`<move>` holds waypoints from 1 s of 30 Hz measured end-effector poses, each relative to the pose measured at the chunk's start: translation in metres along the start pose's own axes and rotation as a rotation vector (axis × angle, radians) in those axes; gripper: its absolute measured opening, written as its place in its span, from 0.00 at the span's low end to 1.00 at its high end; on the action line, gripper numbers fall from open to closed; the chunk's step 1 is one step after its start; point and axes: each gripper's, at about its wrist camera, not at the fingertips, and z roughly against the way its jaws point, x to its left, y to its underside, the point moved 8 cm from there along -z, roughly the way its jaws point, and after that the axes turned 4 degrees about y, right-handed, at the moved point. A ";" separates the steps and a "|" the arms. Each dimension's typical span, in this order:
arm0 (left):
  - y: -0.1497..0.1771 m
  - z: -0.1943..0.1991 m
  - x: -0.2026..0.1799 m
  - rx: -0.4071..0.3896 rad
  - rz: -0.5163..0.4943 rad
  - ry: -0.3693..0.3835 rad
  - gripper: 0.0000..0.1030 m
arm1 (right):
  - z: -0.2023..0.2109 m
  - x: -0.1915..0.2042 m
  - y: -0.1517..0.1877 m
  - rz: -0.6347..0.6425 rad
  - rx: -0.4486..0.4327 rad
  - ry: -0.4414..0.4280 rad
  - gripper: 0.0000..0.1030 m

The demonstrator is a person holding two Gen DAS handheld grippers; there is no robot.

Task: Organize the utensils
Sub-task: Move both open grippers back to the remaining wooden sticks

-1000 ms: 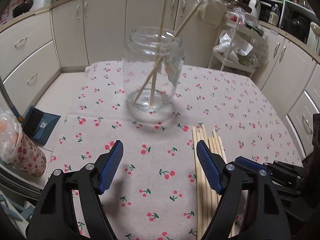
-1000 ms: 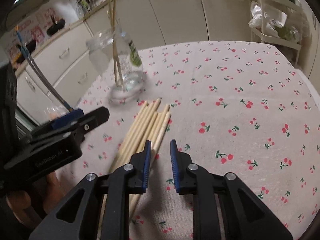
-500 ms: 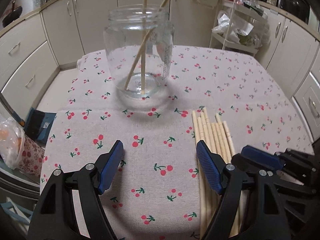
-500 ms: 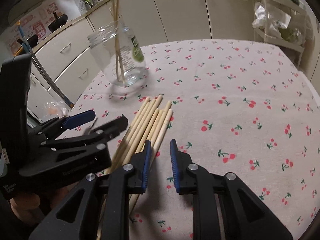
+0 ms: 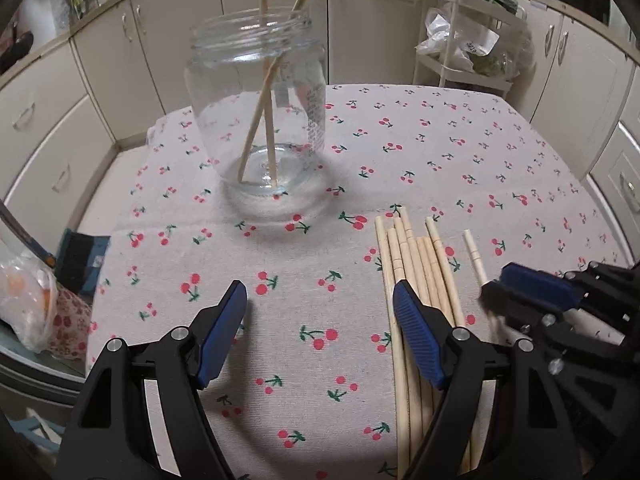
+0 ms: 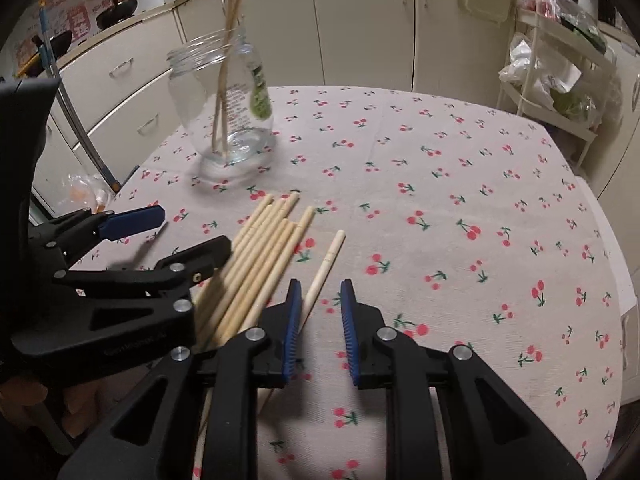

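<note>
A clear glass jar (image 5: 258,120) stands upright on the cherry-print tablecloth (image 5: 440,152) with two wooden chopsticks (image 5: 266,120) leaning inside it. Several loose chopsticks (image 5: 416,272) lie in a bundle to the right of my left gripper (image 5: 320,308), which is open and empty. One chopstick (image 6: 326,262) lies apart from the bundle (image 6: 260,256), its near end between the fingers of my right gripper (image 6: 318,308), which is open with a narrow gap. The jar also shows in the right wrist view (image 6: 226,108).
Cream kitchen cabinets (image 5: 100,80) ring the table. A white wire rack (image 5: 468,44) with bags stands at the back right. A plastic bag (image 5: 28,300) sits beyond the table's left edge. The left gripper's body (image 6: 100,288) lies close to the right gripper's left side.
The left gripper moved closer to the jar and lower over the cloth. One chopstick now lies apart from the bundle, in front of the right gripper, whose fingers opened slightly wider.
</note>
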 end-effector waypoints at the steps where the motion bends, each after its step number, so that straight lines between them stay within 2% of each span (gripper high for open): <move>1: 0.000 0.001 0.001 0.001 0.000 -0.004 0.70 | 0.000 -0.001 0.000 -0.006 0.001 -0.009 0.20; 4: 0.000 -0.001 0.002 0.011 0.005 0.010 0.70 | -0.002 0.002 -0.001 0.013 0.001 -0.013 0.20; 9: -0.010 -0.007 -0.002 0.013 -0.034 -0.045 0.71 | -0.003 0.004 -0.003 0.019 0.008 -0.026 0.17; 14: -0.004 -0.010 -0.002 0.084 -0.051 -0.013 0.71 | -0.001 -0.009 -0.002 -0.003 0.025 -0.039 0.17; 21: -0.008 -0.013 0.005 0.084 -0.019 -0.031 0.70 | -0.004 0.000 -0.006 0.008 0.016 -0.039 0.17; 26: -0.021 -0.022 -0.001 0.095 0.001 0.004 0.55 | -0.007 -0.003 -0.010 0.013 0.037 -0.044 0.16; 30: -0.025 -0.023 -0.011 0.107 -0.026 0.033 0.26 | -0.007 -0.001 -0.011 0.041 0.044 -0.026 0.12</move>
